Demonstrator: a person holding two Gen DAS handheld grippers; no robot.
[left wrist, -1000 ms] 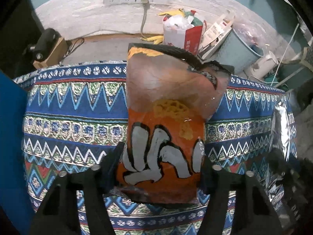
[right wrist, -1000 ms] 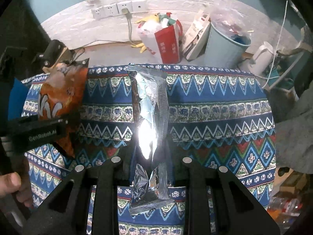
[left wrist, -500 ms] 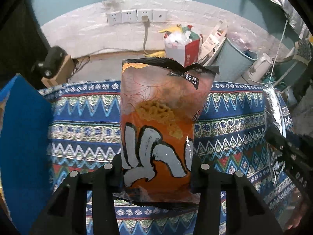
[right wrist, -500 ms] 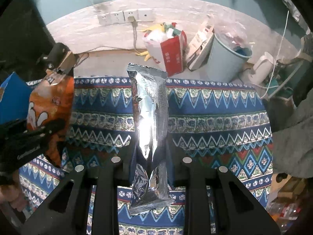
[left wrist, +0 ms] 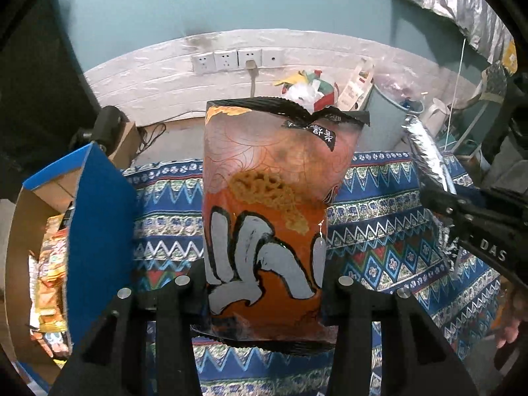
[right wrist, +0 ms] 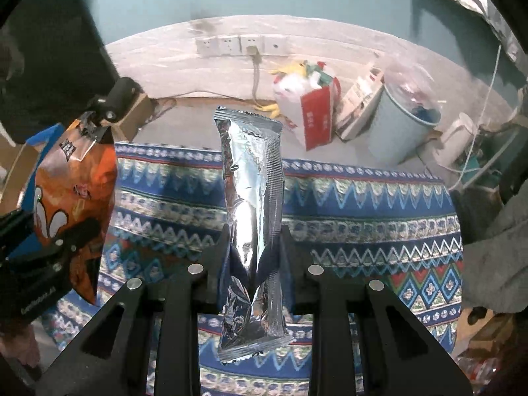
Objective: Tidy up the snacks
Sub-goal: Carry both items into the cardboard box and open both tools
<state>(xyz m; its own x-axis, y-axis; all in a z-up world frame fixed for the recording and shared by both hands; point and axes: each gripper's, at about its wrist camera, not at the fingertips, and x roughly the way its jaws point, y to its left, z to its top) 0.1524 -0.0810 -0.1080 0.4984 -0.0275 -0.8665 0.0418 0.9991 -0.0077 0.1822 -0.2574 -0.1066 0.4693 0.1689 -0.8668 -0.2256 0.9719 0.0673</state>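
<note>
Left wrist view shows the left tongs [left wrist: 264, 293] gripping an orange snack bag [left wrist: 267, 217] low on its two sides; the jaws have just been closing a little, and the bag stands pressed between them. The bag rises upright toward 12 o'clock, its black crimped top edge above the far edge of the patterned cloth [left wrist: 379, 224] that covers the bench. At 9 o'clock there is a blue cardboard box [left wrist: 99, 231], open, with other orange snack packets [left wrist: 49, 280] lying inside it. At 3 o'clock the right tongs [left wrist: 439, 198] come into the picture, holding a silver foil packet [left wrist: 425, 155]; below them, near 4 o'clock, a part of a hand [left wrist: 514, 323] is visible.

Right wrist view shows the right tongs [right wrist: 254, 257] shut narrow on the silver foil packet [right wrist: 252, 204], which is pinched near its lower half and points up toward 12 o'clock, its lower end hanging below the jaws. At 9 o'clock the orange snack bag [right wrist: 72, 198] is seen in the left tongs [right wrist: 62, 247], with the blue cardboard box [right wrist: 39, 145] just behind it. Beyond the patterned cloth [right wrist: 363, 204], on the floor by the wall, stand a red and white bag [right wrist: 313, 115] at 1 o'clock and a pale blue bin [right wrist: 402, 125] at 2 o'clock. White wall sockets [right wrist: 239, 44] are at 12 o'clock.
</note>
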